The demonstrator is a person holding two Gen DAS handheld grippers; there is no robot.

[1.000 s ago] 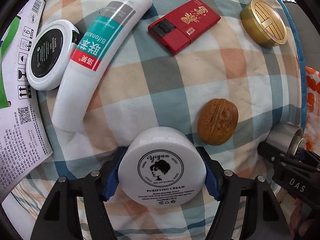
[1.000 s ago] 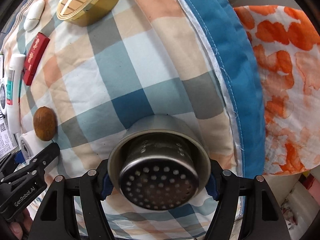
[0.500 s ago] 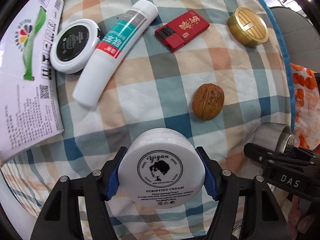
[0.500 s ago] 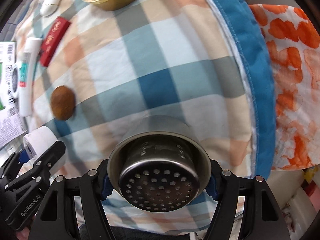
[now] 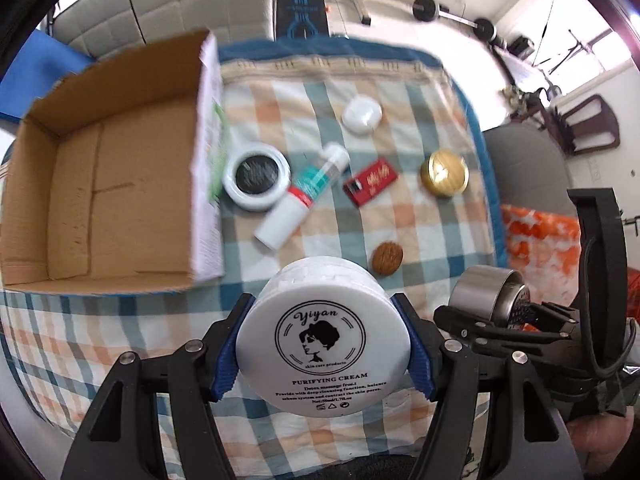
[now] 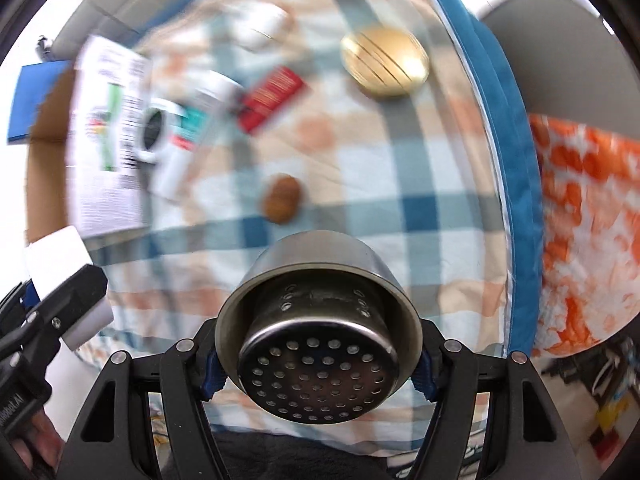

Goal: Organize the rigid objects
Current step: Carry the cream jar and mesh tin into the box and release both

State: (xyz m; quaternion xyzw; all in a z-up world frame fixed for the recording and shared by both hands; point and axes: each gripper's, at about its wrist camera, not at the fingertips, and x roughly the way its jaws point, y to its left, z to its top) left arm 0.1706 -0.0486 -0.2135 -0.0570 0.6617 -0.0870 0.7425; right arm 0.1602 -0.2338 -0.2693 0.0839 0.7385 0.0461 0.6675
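Cream jar (image 5: 324,340) round, smooth white; strainer (image 6: 318,364) perforated steel.

Both grippers point steeply down, side by side: the left gripper (image 5: 324,344) clamps a white cream jar (image 5: 324,336), the right gripper (image 6: 318,354) a perforated steel cup (image 6: 318,336).

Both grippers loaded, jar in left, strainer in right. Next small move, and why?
Probably carry the left gripper leftward until the cream jar is above the cardboard box. The jar is clamped between the blue pads and clear of the cloth, and the box stands open with a bare floor on that side. The right gripper, shut on the metal strainer, can follow after.
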